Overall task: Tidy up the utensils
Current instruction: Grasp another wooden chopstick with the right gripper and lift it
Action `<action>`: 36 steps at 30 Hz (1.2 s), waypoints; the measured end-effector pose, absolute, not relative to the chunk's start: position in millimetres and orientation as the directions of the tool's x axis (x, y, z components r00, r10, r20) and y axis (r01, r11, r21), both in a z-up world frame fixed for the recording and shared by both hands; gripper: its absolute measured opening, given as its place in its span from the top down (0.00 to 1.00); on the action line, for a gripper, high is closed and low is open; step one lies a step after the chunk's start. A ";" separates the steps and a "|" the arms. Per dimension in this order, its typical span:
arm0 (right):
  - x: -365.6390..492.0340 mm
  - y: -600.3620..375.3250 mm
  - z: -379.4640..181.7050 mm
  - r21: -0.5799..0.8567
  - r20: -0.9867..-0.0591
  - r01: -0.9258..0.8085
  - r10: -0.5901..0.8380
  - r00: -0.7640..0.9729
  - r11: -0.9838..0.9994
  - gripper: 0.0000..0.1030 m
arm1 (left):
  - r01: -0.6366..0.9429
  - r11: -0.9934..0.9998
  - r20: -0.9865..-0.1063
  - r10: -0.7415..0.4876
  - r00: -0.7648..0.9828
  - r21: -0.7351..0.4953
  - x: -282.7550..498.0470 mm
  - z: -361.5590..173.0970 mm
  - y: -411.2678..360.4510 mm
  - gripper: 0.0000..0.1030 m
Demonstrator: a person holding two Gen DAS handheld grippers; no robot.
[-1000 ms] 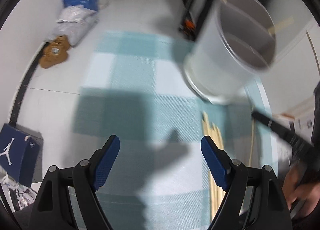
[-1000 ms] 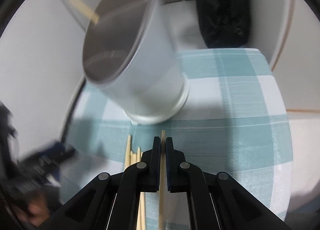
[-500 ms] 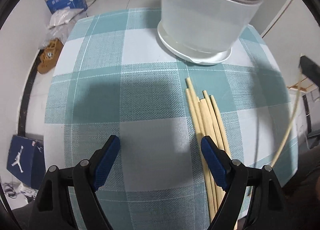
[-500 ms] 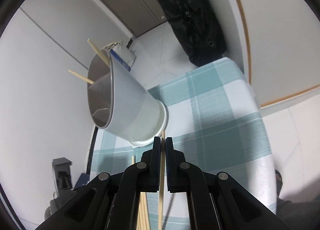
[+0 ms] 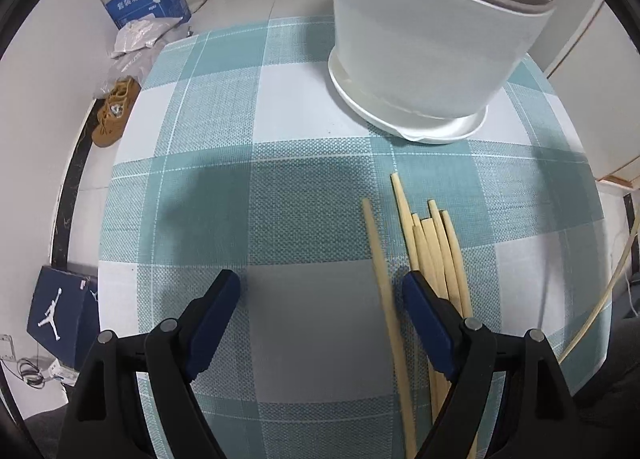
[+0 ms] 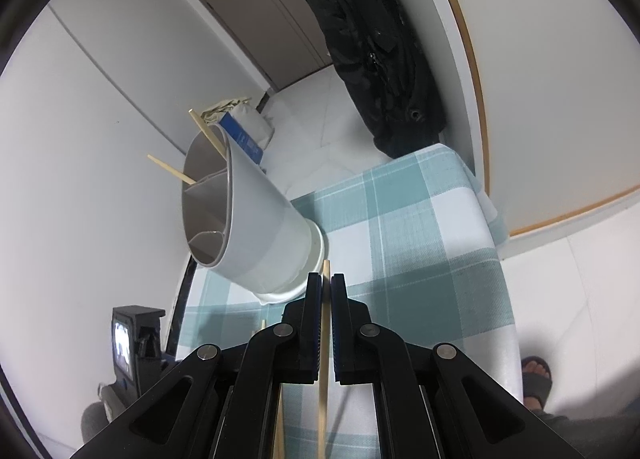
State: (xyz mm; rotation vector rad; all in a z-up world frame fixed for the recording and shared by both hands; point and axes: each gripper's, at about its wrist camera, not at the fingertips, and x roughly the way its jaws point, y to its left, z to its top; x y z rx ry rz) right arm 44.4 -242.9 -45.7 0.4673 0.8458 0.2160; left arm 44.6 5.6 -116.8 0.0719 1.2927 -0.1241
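Note:
A white utensil holder (image 5: 432,51) with inner dividers stands on its saucer at the far right of the teal-and-white checked tablecloth (image 5: 224,211). Several wooden chopsticks (image 5: 438,247) lie in a bundle in front of it. One chopstick (image 5: 378,271) lies apart, just inside the right finger of my left gripper (image 5: 320,291), which hangs open above the cloth and holds nothing. My right gripper (image 6: 326,279) is shut on a single chopstick (image 6: 325,323), raised in front of the holder (image 6: 256,227). Two chopsticks (image 6: 206,133) stick out of the holder's far compartment.
On the floor left of the table are a blue carton (image 5: 148,5), brown shoes (image 5: 114,111) and a navy shoe box (image 5: 60,315). A black bag (image 6: 380,59) hangs on the wall behind the table. A sandalled foot (image 6: 538,379) stands by the table's right edge.
The left gripper swung from facing the floor to pointing down over the cloth, and the loose chopstick now lies between its fingers. The right gripper rose with its chopstick, away from the holder.

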 end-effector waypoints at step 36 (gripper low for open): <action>56.6 -238.2 -42.1 0.482 -0.659 0.001 0.362 0.660 0.876 0.97 | 0.142 0.988 -0.931 -0.111 0.347 -0.065 69.2 -101.0 -9.0 1.00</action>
